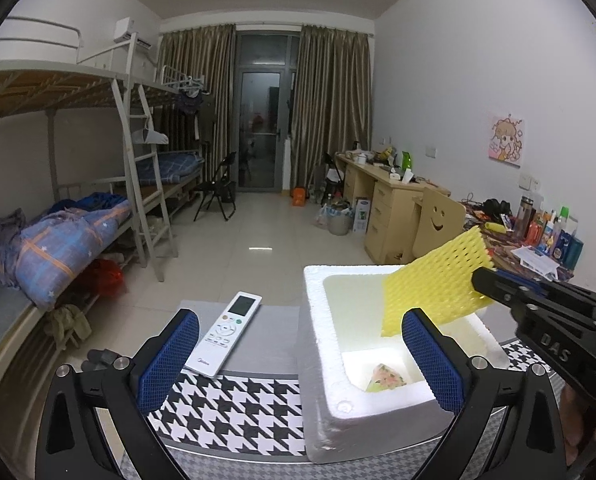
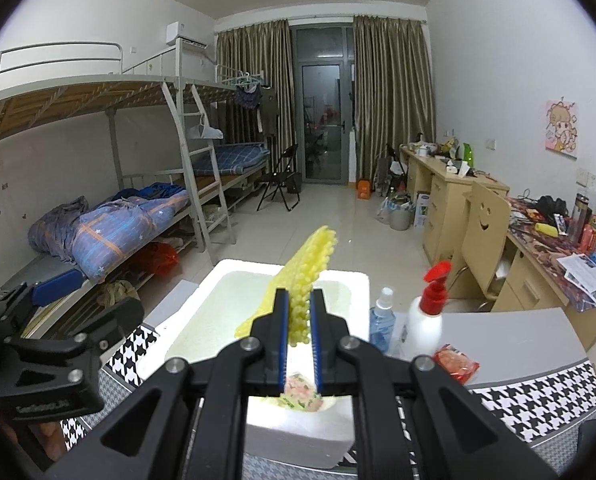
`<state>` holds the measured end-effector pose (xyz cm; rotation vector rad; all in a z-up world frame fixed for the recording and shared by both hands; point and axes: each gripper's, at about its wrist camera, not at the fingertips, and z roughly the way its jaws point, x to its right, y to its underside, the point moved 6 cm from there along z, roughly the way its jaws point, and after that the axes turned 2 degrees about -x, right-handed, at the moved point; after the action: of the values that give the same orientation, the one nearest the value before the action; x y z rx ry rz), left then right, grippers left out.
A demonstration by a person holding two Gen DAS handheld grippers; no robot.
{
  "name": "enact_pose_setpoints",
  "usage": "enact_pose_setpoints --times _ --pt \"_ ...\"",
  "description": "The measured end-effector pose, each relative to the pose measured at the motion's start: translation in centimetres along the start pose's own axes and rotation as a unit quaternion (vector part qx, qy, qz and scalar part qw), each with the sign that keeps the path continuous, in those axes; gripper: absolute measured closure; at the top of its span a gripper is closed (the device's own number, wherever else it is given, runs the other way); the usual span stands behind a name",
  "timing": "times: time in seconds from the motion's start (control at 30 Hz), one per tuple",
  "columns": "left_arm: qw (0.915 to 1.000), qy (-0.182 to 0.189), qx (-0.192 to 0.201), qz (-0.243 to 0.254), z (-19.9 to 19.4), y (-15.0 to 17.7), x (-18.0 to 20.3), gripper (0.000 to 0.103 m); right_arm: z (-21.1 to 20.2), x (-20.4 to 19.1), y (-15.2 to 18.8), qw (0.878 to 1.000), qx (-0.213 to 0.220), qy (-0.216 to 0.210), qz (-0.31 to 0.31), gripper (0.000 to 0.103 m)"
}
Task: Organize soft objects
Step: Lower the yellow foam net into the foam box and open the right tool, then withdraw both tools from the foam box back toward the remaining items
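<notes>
A yellow foam net sleeve (image 1: 433,284) hangs over a white foam box (image 1: 321,344), with my right gripper (image 1: 482,278) shut on its right end. In the right wrist view the sleeve (image 2: 303,276) sticks up between the pressed blue pads of that gripper (image 2: 299,312), above the box (image 2: 226,292). A pink and green soft item (image 1: 385,378) lies on the box's floor, also seen as the soft item (image 2: 301,394) under the right gripper. My left gripper (image 1: 298,360) stands open and bare at the box's near left side.
A white remote (image 1: 228,334) lies on the grey table beside a houndstooth cloth (image 1: 230,412). Right of the box stand a blue spray bottle (image 2: 381,324), a red-capped pump bottle (image 2: 427,316) and a red packet (image 2: 455,362). Bunk beds left, desks right.
</notes>
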<state>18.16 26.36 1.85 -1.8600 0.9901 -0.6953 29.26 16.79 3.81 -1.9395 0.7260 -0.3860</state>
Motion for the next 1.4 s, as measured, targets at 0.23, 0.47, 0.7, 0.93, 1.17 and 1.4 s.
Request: enact_pose_setpoints --times 0.23,0.47,0.7,0.93,1.17,1.4 --pt "1.0000 -0.001 -0.002 -0.004 0.2 0.4 -0.7 0.001 1.6 -0.4 0.4 1.000 -0.019 -0.004 0.002 0.082" --pt "1.0000 -0.001 -0.006 -0.007 0.2 0.8 -1.1 0.001 1.5 -0.4 0.6 1.000 -0.014 0.022 -0.013 0.032" --pt "1.0000 0.003 0.002 -0.004 -1.1 0.8 -0.7 0.001 -0.5 -0.2 -0.1 1.000 -0.002 0.020 -0.008 0.028" --pt "0.9999 0.006 0.012 0.002 -3.0 0.7 0.1 0.001 -3.5 -0.5 -0.9 1.000 0.023 0.017 -0.007 0.020" --pt "0.9998 0.007 0.020 0.006 -4.8 0.7 0.7 0.001 -5.6 -0.7 -0.9 0.999 0.039 0.019 -0.006 0.017" --pt "0.9995 0.007 0.026 0.013 -6.5 0.9 1.4 0.001 -7.7 -0.4 -0.5 0.998 0.057 0.020 0.007 0.006"
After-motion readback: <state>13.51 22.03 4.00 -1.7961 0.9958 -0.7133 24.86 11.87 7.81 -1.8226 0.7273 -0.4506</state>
